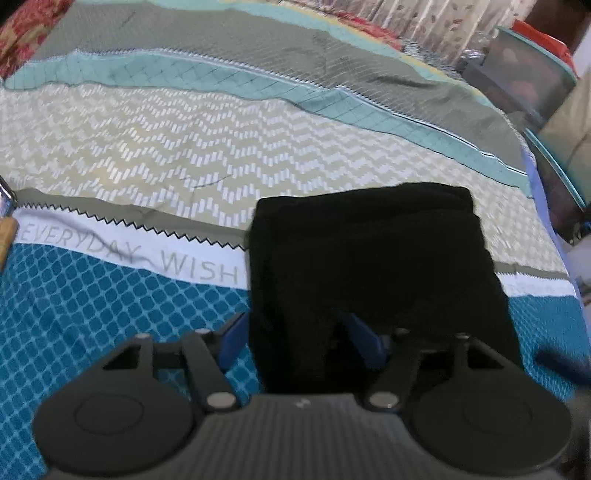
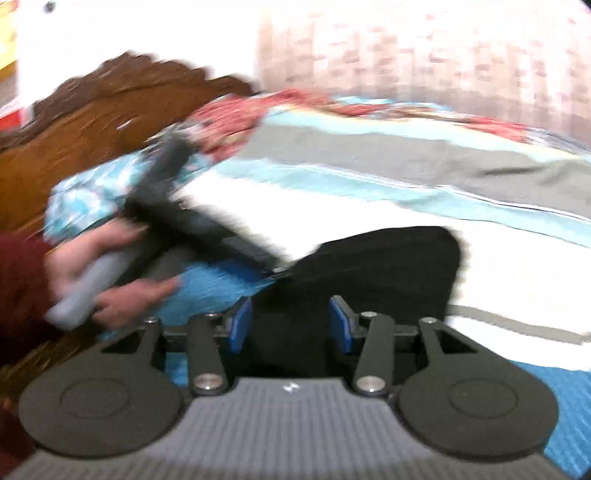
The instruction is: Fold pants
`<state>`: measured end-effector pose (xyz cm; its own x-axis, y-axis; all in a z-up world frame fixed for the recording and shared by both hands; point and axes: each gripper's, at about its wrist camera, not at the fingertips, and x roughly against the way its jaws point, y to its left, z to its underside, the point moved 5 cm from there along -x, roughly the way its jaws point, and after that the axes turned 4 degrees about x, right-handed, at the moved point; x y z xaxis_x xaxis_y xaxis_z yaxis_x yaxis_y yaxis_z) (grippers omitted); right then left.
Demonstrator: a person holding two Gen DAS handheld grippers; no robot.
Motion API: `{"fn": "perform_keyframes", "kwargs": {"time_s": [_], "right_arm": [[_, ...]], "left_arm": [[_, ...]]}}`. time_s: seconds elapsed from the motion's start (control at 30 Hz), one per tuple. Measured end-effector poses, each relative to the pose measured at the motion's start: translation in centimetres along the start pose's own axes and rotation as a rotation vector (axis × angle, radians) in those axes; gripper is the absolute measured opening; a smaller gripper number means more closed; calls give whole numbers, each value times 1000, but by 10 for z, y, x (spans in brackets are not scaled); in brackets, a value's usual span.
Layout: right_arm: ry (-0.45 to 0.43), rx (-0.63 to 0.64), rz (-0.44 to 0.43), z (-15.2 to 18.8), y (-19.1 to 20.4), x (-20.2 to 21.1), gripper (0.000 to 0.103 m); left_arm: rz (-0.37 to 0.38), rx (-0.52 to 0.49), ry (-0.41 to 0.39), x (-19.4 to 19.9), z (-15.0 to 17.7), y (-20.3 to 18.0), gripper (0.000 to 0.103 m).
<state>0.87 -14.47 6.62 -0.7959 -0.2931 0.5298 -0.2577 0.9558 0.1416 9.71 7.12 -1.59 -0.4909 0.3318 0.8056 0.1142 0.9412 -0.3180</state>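
The black pants (image 1: 369, 266) lie folded into a compact rectangle on the patterned bedspread (image 1: 147, 155). My left gripper (image 1: 299, 339) is open over their near left corner: one blue pad sits on the bedspread beside the edge and the other over the black cloth. In the right wrist view the pants (image 2: 388, 266) spread ahead, and my right gripper (image 2: 291, 325) is open, its blue pads standing apart with black fabric between them. A hand (image 2: 85, 266) in a dark red sleeve holds the left gripper's grey handle, and that tool's dark body (image 2: 207, 229) slants down to the pants' left edge.
A brown wooden headboard (image 2: 92, 122) stands at the left, with red floral bedding (image 2: 240, 122) beside it. Teal-edged boxes (image 1: 528, 74) are stacked past the bed's right edge. A pale curtain (image 1: 424, 22) hangs behind. The bedspread reads "EVERYDAY WISH" (image 1: 129, 254).
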Motion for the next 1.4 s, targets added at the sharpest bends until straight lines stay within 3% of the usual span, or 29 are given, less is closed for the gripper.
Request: {"fn": "perform_keyframes", "kwargs": {"time_s": [0.03,0.13,0.33,0.43,0.7,1.1,1.4], "right_arm": [[16,-40,30,2,-12,-2,32],[64,-192,25,17,-41,-6,30],[208,-248,37,52,-44,-30,31],[203,-257,33,53,-39,-24,31],[192,-261,34,55,-39,-24,31],[172,-253,45,54,-42,-21,31],[60,-201,114,1,-63,-19,33]], "left_arm": [[-8,-17,-9,4,4,-3,68],[-36,-53,-18,9,17,-8,71],[-110,-66,18,-15,36,-2,77],[-126,-42,16,-19,36,2,80],[-215,-106,-13,-17,37,-11,83],[-250,-120,-18,-12,38,-16,83],[-260,-131,-15,-13,37,-16,84]]}}
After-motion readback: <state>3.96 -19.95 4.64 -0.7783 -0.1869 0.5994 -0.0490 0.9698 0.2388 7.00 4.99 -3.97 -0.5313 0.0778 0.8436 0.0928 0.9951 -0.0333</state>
